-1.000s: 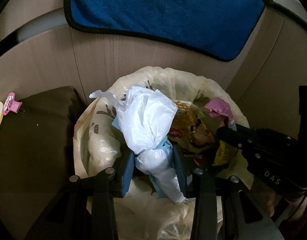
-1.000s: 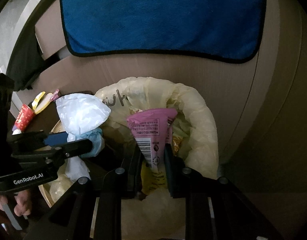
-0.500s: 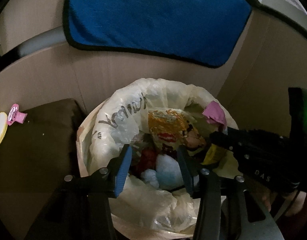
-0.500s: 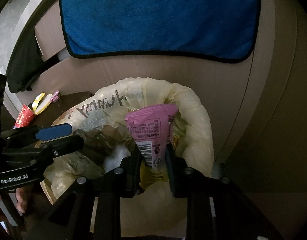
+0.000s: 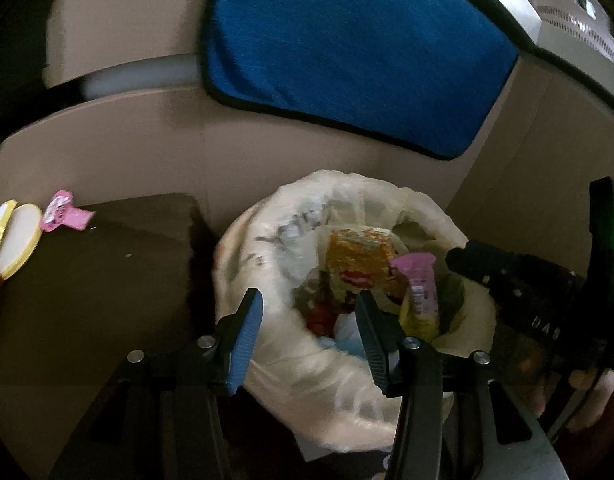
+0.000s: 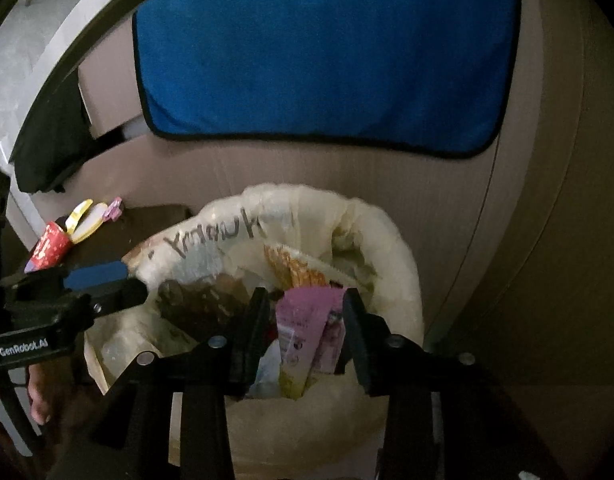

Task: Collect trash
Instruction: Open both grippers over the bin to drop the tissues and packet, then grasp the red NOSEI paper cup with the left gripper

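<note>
My left hand-held gripper (image 5: 307, 312) hangs spread and empty over the crinkly, cream plastic bin liner (image 5: 291, 360). My right hand-held gripper (image 6: 303, 312) is spread too; the glossy pink wrapper (image 6: 307, 328) sits loose between its fingers, down among crumpled packets in the bag. More wrappers (image 5: 63, 216) lie on the dark surface (image 5: 99, 280).

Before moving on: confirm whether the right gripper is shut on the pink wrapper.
No: the right gripper is open, and the pink wrapper lies loose in the bin.
</note>
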